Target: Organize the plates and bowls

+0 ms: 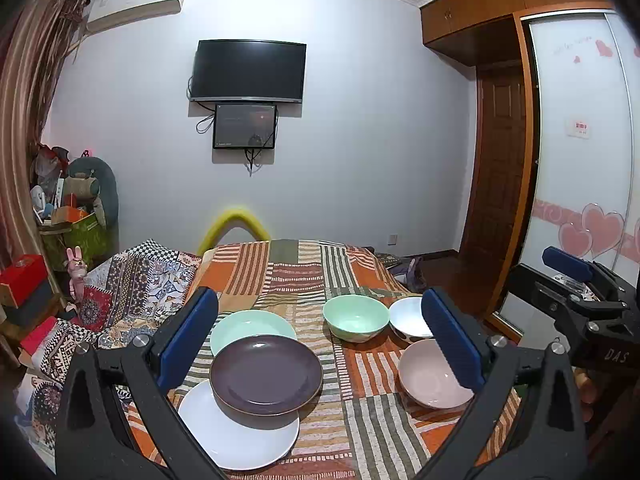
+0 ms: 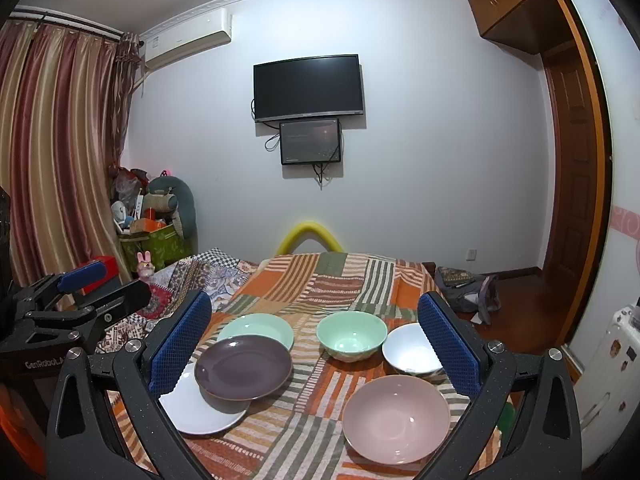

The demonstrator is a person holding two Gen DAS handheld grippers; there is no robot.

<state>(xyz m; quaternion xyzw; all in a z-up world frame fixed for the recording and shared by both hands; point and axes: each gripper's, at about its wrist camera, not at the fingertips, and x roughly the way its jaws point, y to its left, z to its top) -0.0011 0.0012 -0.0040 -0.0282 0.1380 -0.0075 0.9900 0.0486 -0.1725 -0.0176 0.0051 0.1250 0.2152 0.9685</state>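
On the striped cloth lie three overlapping plates: a dark purple plate rests on a white plate and on a mint green plate. To their right stand a mint green bowl, a white bowl and a pink bowl. My left gripper hangs open above the near table edge with nothing in it. My right gripper is open too, empty, beside the left one.
The table wears a patchwork striped cloth, and a patterned blanket drapes off its left side. A yellow chair back stands behind the table. Boxes and toys crowd the left corner; a wardrobe fills the right.
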